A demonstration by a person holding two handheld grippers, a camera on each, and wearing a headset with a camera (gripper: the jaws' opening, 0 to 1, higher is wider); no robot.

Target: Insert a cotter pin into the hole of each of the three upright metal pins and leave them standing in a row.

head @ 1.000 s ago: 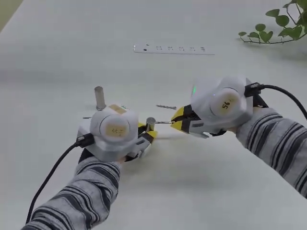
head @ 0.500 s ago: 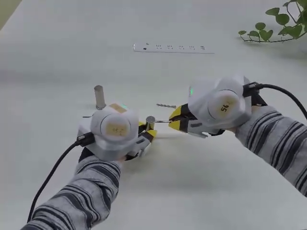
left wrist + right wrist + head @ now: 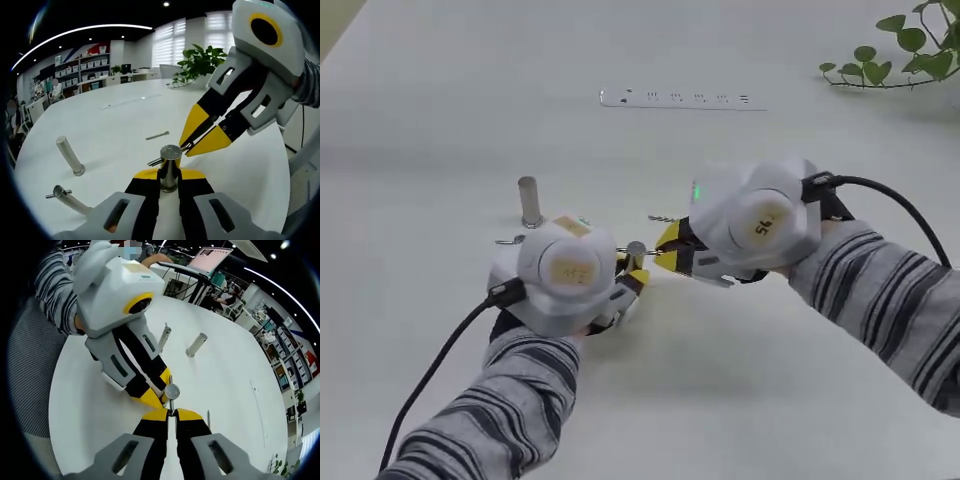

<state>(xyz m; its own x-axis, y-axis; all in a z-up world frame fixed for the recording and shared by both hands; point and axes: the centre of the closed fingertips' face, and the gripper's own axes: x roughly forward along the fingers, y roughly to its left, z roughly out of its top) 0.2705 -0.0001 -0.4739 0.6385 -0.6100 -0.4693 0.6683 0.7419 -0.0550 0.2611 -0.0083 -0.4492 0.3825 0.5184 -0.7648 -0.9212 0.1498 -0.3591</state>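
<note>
Left gripper point(image 3: 169, 176) is closed on an upright metal pin point(image 3: 170, 159), gripped low between its fingers. Right gripper point(image 3: 171, 413) is pinched tight on a cotter pin point(image 3: 154, 161), which passes through the hole near the pin's top, just ahead of its fingertips.

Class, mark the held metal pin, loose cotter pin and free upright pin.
held metal pin point(image 3: 170, 171), left gripper view, shaft
loose cotter pin point(image 3: 157, 135), left gripper view, middle
free upright pin point(image 3: 529, 202), head view, side
</note>
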